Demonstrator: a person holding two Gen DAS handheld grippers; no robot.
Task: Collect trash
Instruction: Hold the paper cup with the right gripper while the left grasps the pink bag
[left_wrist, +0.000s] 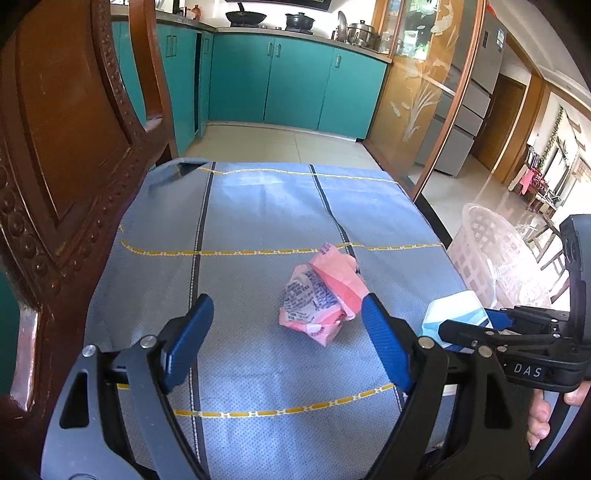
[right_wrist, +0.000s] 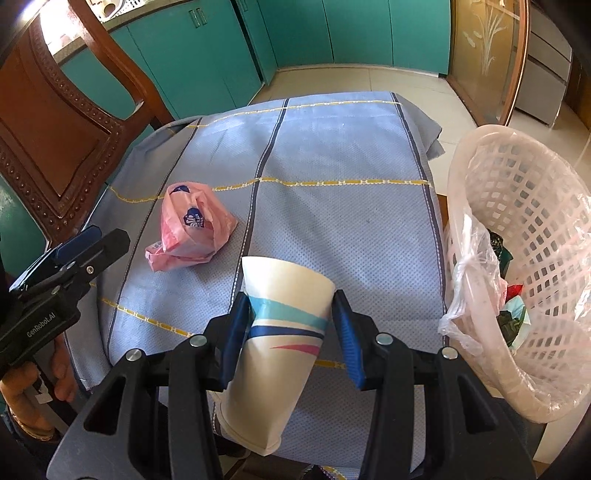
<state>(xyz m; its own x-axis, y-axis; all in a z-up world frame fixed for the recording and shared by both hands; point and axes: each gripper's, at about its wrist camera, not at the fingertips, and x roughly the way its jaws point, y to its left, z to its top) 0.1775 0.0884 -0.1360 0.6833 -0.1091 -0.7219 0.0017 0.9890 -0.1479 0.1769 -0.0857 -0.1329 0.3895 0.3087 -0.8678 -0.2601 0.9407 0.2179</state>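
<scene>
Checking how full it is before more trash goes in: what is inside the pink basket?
The basket holds a clear plastic liner with dark green, red and pale blue scraps low inside. Its near wall covers the bottom, so anything deeper cannot be seen.

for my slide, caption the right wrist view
Right claw grips a paper cup beside the pink basket; pink wrapper waits on the blue cloth.
</scene>
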